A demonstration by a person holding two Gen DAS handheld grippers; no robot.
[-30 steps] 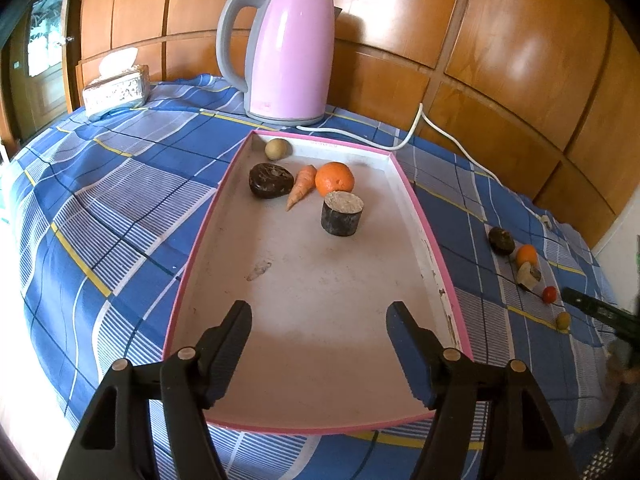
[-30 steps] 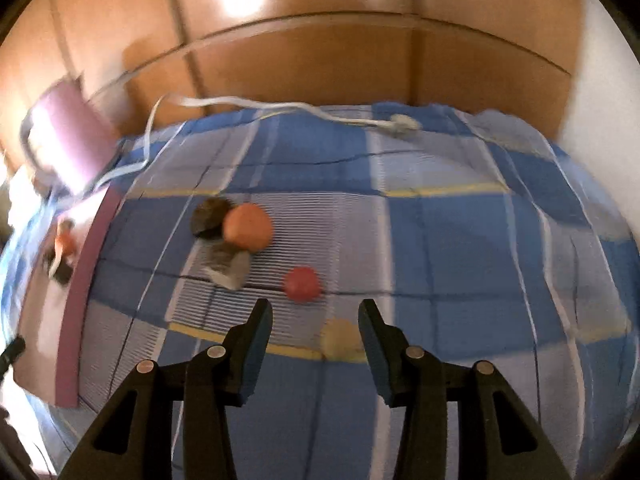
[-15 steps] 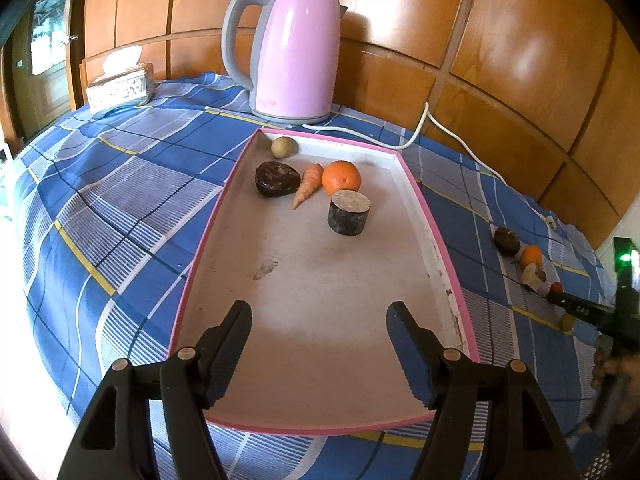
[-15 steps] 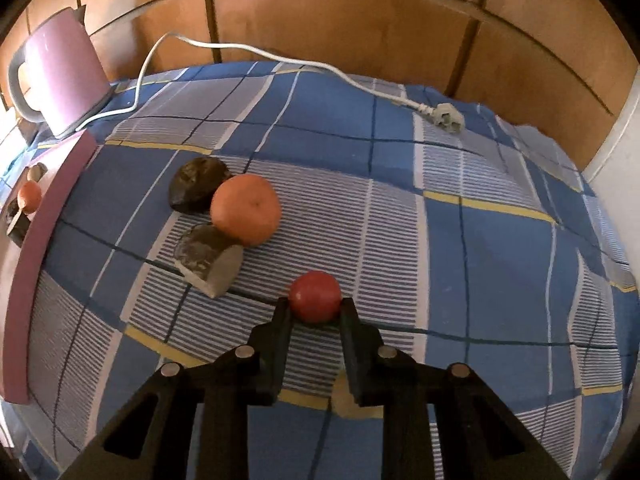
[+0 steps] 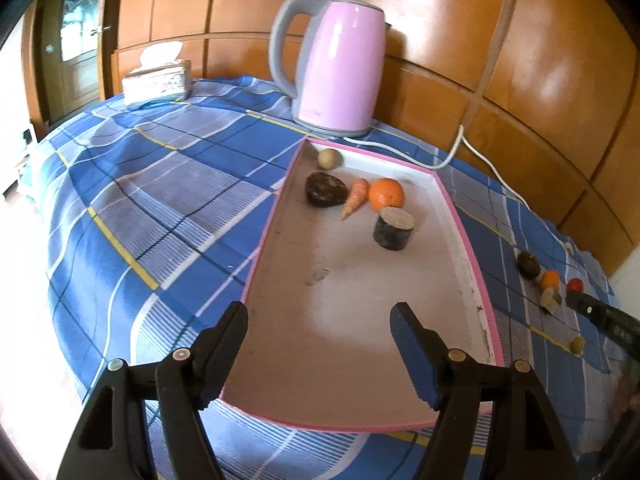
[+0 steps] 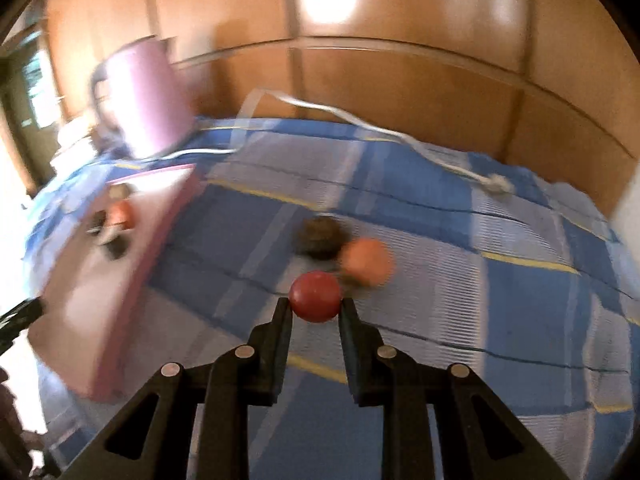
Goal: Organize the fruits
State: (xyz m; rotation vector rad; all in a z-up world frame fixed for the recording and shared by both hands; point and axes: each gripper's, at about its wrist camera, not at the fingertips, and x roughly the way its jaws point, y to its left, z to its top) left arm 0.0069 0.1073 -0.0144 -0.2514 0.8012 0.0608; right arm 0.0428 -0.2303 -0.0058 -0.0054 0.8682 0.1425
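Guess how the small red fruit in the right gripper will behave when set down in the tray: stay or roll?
Likely rolls: the red fruit looks round and smooth, pinched only at the right gripper fingertips. The tray floor looks flat, so the raised rim would probably stop it. The small grip area suggests it could slip if swung fast.

No readable text, a faint, illegible mark low on the pink kettle
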